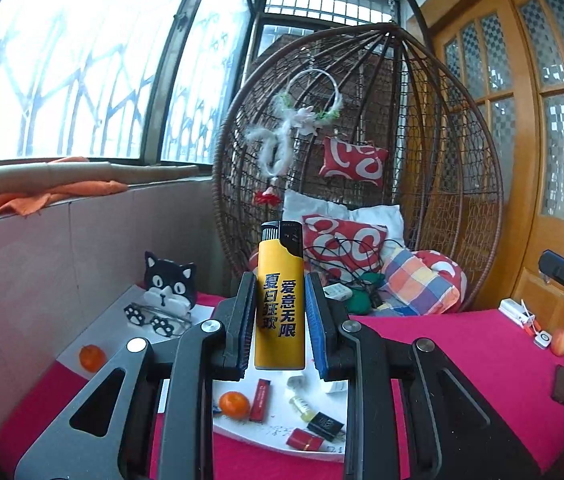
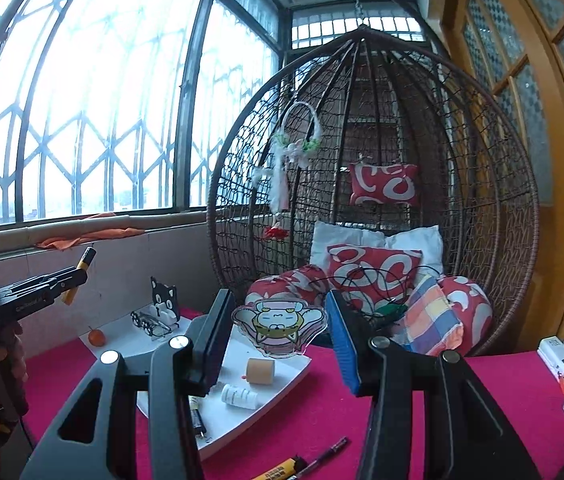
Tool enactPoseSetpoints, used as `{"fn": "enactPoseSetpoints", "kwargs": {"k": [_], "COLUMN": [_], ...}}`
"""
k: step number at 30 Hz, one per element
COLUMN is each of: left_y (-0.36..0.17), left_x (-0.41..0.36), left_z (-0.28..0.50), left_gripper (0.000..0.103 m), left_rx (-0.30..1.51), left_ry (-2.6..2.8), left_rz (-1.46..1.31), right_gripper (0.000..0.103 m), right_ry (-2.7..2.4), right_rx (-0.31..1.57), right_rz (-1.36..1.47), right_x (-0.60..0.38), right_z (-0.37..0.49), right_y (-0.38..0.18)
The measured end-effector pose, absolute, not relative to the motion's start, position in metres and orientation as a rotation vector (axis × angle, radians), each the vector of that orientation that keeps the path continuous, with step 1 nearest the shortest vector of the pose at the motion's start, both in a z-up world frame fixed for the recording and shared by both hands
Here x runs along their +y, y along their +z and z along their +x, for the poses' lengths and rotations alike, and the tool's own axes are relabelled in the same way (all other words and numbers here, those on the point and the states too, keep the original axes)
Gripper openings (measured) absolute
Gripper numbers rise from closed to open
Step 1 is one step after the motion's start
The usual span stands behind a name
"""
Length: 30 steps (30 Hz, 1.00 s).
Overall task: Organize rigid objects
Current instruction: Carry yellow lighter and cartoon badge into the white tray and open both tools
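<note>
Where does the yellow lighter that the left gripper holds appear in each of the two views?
Left wrist view: the yellow lighter stands upright at centre, clamped in the left gripper.
Right wrist view: the same lighter shows at the left edge, tilted, sticking out of the left gripper.
Shared landmark: the black cat stand near the wall.
</note>
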<state>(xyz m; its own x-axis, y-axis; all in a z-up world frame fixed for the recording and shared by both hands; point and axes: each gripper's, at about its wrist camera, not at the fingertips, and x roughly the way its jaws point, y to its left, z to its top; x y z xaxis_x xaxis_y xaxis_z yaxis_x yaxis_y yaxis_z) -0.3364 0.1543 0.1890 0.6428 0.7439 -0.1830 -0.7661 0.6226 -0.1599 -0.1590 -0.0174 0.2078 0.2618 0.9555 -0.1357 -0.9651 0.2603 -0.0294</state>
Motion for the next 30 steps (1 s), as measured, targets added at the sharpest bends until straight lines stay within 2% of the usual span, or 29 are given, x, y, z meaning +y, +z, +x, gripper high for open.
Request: {"fn": "enactPoseSetpoints", "kwargs": {"k": [6,13,24,30], "left_y": [0.184,0.165,0.086,0.063], "left_x": [0.174,0.232,0.304,0.313], "left_z": [-0.338,-0.302,-0.247,-0.238], "left_gripper": [0.024,0.023,0.023,0.023], "left_rx": [0.126,0.269,0.516,0.559], "left_ry": [0.872,0.778,0.753,0.743], "left_rz": [-0.248,-0.326,-0.515,-0.555], "right_gripper": [0.047,0.047,0.047,0.047], "right_ry": [1.364,1.441,1.370,1.354], "right_rx": [0.153,0.271,0.513,0.613], "right_rz": [-0.165,-0.248,-0.457,-0.472], "right_x": [0.022,0.097,0.212,0.234], "right_z": [-0.170,-0.182,-0.177,-0.173], "right_y": [0.200,0.184,0.096,0.068]}}
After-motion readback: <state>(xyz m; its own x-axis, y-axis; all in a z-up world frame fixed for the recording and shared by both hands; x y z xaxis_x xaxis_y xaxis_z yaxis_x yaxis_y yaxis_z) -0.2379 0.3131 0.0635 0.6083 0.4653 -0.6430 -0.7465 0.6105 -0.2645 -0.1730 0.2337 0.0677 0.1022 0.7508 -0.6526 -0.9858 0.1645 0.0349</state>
